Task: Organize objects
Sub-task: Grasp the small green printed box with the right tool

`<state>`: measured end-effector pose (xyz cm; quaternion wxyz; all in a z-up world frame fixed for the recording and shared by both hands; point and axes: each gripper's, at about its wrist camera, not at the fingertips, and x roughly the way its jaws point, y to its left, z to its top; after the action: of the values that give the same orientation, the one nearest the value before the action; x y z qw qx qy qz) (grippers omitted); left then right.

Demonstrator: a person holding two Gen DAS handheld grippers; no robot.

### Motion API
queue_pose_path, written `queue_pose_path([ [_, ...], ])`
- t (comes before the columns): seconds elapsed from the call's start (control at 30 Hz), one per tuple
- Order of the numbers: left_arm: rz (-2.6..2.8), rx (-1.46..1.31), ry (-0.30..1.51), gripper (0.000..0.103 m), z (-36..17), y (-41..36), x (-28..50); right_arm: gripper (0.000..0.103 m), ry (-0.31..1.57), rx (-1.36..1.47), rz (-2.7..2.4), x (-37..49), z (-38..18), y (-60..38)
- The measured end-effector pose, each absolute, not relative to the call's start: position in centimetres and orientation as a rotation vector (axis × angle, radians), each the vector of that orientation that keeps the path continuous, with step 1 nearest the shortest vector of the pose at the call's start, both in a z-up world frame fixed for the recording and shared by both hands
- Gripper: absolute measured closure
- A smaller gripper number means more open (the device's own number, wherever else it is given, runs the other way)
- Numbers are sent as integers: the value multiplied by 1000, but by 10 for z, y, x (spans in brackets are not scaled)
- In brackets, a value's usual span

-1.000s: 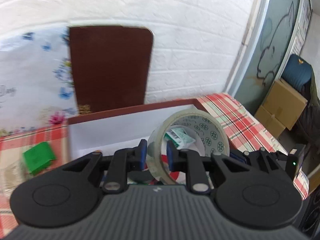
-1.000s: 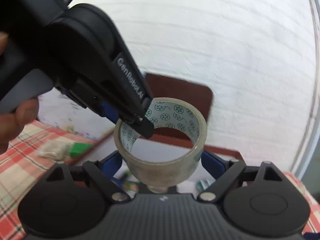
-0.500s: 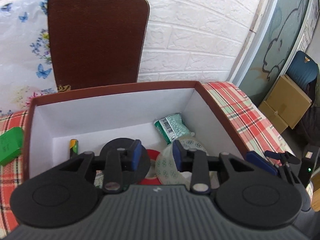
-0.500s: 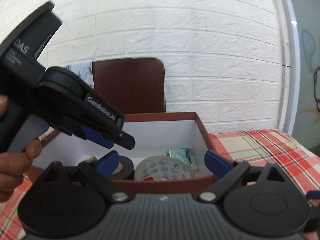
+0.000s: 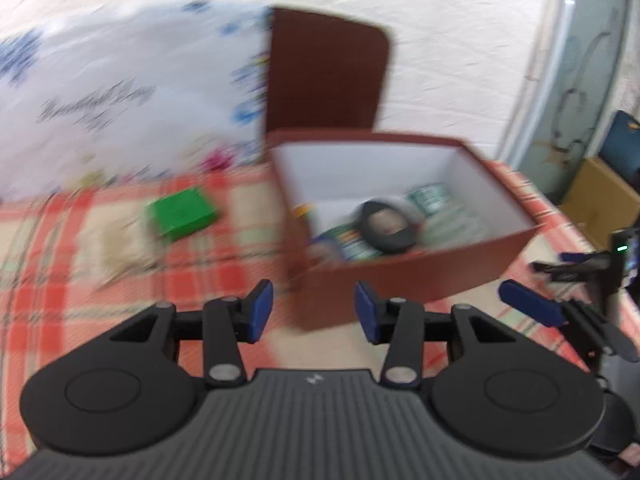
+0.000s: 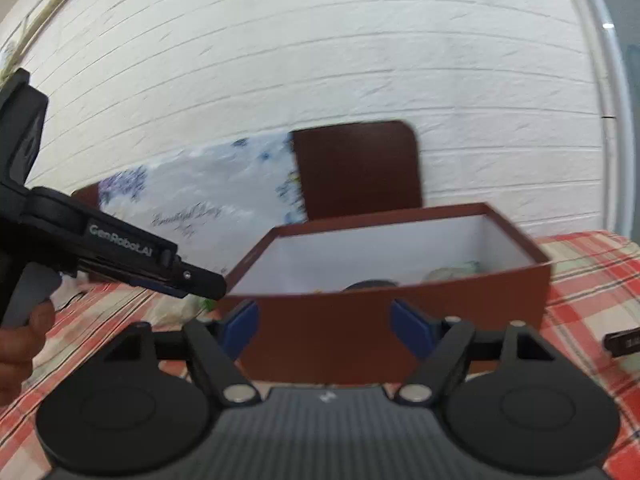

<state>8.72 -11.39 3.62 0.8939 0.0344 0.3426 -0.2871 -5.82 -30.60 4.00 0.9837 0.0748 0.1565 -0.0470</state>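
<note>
The open reddish-brown cardboard box with white lining [image 5: 404, 276] sits on the red-checked tablecloth [image 5: 80, 280], with bare cloth along its near wall. The left gripper [image 5: 314, 316] hangs before the box's near corner, jaws spread and holding nothing, and the right gripper [image 6: 324, 326] is likewise spread before the box's near wall. A black tape roll [image 5: 386, 228] lies inside the box among blurred items, while a green flat block [image 5: 182, 212] rests on the cloth left of the box.

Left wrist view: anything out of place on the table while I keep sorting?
The flat green block lies on the checked tablecloth, left of the open brown cardboard box, while other items are inside.
</note>
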Motion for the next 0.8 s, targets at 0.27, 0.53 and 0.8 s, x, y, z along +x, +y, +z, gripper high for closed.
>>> queue_pose_path([
  [0.27, -235, 59, 717, 56, -26, 3, 134, 66, 494, 26, 178, -3, 20, -207],
  [0.53, -236, -12, 561, 47, -57, 41, 126, 64, 518, -18, 7, 141, 25, -170],
  [0.8, -286, -155, 544, 46, -61, 59, 131, 24, 684, -103, -127, 260, -10, -183],
])
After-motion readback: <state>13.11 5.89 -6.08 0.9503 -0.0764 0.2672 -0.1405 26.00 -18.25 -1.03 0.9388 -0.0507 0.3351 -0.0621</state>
